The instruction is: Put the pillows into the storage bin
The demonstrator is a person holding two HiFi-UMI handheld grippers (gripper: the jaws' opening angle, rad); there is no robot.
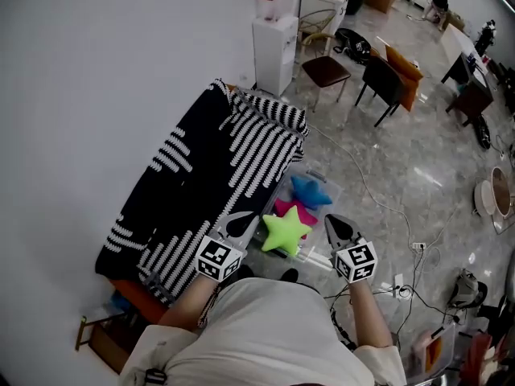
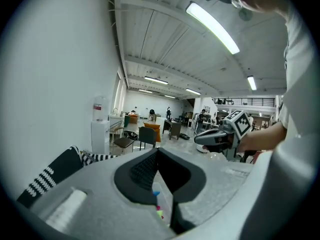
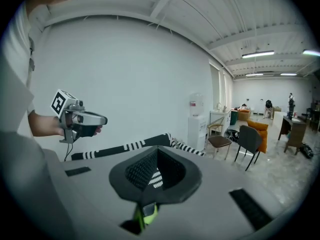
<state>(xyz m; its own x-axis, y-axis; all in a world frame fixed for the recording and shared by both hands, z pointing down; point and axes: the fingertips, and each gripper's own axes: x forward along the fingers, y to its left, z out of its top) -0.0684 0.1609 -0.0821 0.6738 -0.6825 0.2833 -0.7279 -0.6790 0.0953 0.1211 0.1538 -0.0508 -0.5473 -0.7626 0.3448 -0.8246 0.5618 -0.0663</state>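
A clear storage bin (image 1: 320,178) stands on the floor beside the sofa. Three star-shaped pillows lie in it: blue (image 1: 311,191) at the far end, pink (image 1: 283,208) in the middle, green (image 1: 286,230) nearest me. My left gripper (image 1: 239,225) hovers over the bin's left edge, jaws shut with nothing between them. Over the bin's right near corner my right gripper (image 1: 339,228) is also shut and empty. In the left gripper view the closed jaws (image 2: 158,153) point across the room. A sliver of green pillow (image 3: 148,212) shows below the right gripper's (image 3: 157,151) closed jaws.
A sofa under a black-and-white striped blanket (image 1: 211,182) runs along the white wall, left of the bin. A water dispenser (image 1: 273,43) and chairs (image 1: 326,69) stand beyond. Cables and a power strip (image 1: 400,285) lie on the glossy floor to the right.
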